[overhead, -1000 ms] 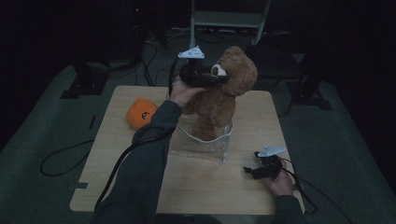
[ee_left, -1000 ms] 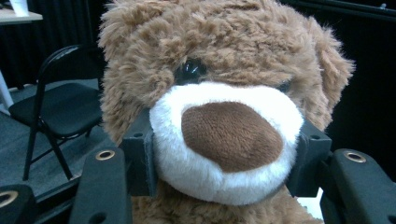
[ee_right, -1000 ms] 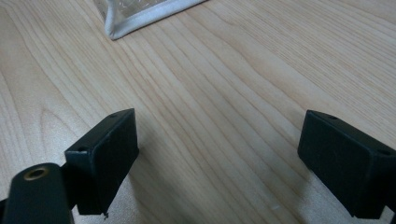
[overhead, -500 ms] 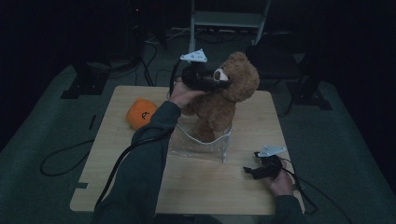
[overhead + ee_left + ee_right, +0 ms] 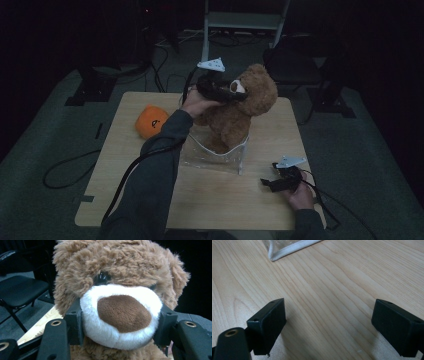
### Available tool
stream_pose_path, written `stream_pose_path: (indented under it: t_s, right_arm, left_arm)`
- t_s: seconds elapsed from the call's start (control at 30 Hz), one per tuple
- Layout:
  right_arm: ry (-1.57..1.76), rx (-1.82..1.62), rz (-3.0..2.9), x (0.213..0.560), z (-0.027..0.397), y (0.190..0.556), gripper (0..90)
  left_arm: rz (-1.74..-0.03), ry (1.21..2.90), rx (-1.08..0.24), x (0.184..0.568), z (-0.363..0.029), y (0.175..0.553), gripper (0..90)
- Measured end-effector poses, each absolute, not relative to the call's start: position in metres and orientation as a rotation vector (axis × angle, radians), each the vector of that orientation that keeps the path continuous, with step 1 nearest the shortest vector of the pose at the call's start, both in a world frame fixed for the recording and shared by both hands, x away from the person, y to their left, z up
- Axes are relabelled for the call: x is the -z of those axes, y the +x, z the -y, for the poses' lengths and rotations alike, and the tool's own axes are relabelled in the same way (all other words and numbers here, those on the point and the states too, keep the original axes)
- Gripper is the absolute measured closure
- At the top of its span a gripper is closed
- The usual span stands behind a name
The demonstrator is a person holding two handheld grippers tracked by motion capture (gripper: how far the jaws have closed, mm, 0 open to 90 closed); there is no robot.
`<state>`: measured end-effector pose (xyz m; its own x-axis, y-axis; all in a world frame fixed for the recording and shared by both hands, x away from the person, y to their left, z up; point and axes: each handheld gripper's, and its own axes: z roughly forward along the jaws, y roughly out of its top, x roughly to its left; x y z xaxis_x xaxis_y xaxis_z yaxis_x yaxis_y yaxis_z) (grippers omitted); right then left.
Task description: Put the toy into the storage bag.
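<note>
While my left claw (image 5: pixel 227 92) clamps the bear (image 5: pixel 240 112) by its white snout (image 5: pixel 120 317), the bear stands upright with its feet in the clear pouch (image 5: pixel 215 155) mid-tabletop (image 5: pixel 125 165). My right claw (image 5: pixel 272 184) rests low at the near right edge, jaws wide apart over bare wood. An orange toy (image 5: pixel 151 120) sits off to the left.
</note>
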<state>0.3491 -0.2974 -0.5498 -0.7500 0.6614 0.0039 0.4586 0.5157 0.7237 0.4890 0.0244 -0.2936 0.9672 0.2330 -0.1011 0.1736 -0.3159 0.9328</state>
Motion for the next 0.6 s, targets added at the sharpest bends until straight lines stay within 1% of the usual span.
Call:
stream_pose_path:
  t_s: [0.6]
  right_arm:
    - [0.939, -1.066, -2.486, 0.550, 0.298, 0.349, 11.5]
  left_arm:
    - [-0.290, 1.960, -0.030, 0.307, -0.021, 0.492, 40.4]
